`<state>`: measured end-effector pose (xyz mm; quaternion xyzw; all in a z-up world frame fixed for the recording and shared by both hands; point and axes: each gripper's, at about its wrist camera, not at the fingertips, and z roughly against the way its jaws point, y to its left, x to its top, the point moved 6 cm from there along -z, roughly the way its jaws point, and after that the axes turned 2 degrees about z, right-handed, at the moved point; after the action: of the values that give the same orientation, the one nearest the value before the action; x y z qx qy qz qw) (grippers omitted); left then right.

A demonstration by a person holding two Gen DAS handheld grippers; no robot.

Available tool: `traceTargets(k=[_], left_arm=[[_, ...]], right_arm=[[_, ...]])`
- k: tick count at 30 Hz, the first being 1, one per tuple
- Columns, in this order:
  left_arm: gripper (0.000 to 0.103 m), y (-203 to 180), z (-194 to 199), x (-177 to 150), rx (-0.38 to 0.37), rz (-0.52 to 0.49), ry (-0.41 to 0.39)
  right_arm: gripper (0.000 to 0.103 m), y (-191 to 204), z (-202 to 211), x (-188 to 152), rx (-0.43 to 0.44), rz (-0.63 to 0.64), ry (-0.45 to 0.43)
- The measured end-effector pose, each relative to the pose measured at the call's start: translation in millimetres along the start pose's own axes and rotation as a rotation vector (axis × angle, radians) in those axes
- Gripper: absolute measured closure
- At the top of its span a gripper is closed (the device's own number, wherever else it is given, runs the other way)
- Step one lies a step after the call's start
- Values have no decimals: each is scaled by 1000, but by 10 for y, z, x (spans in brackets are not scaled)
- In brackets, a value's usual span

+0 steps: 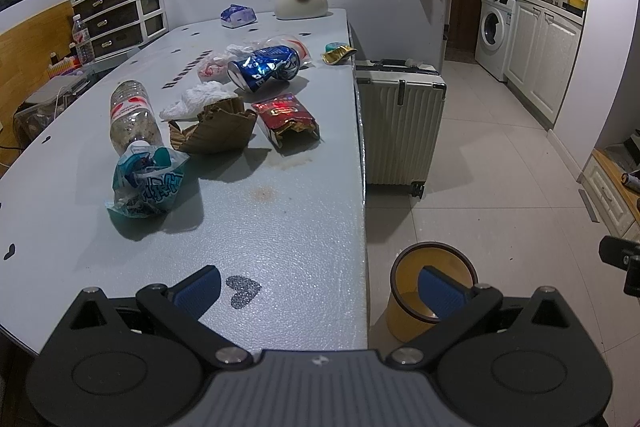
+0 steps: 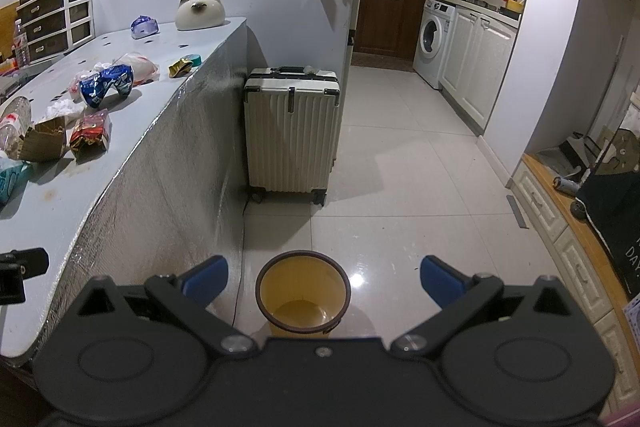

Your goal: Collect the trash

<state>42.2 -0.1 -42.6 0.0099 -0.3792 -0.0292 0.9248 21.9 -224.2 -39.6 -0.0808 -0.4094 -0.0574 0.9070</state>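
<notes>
Trash lies scattered on the grey table (image 1: 280, 227): a teal plastic bag (image 1: 146, 183), a clear plastic bottle (image 1: 132, 115), torn cardboard (image 1: 216, 127), a red snack packet (image 1: 286, 119), a crushed blue can (image 1: 264, 67), white tissue (image 1: 196, 101) and a gold wrapper (image 1: 338, 55). A yellow bin (image 2: 303, 293) stands on the floor beside the table, with nothing visible inside it. My left gripper (image 1: 318, 291) hovers open over the table's near corner, holding nothing. My right gripper (image 2: 324, 279) hangs open above the bin, also with nothing in it.
A white suitcase (image 2: 292, 131) stands against the table's end. A cat-shaped ceramic (image 1: 302, 3) and a tissue pack (image 1: 238, 15) sit at the table's far end, drawers (image 1: 116, 15) to the left. Tiled floor leads to a washing machine (image 2: 434, 41) and cabinets.
</notes>
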Motion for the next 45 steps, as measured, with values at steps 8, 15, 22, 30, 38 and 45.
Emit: traceTargets(k=[8, 15, 22, 30, 38, 45], left_arm=[[0, 0, 0, 0, -1, 0, -1], [0, 0, 0, 1, 0, 0, -1], [0, 0, 0, 1, -1, 0, -2], [0, 0, -3, 4, 0, -1, -3], [0, -1, -2, 5, 0, -1, -4], [0, -2, -6, 11, -1, -2, -4]], right_arm=[[0, -7, 7, -5, -1, 0, -1], [0, 12, -11, 8, -2, -2, 0], [0, 9, -11, 7, -1, -2, 1], [0, 8, -12, 6, -2, -2, 0], [0, 4, -12, 4, -2, -2, 0], [0, 3, -13, 4, -2, -2, 1]])
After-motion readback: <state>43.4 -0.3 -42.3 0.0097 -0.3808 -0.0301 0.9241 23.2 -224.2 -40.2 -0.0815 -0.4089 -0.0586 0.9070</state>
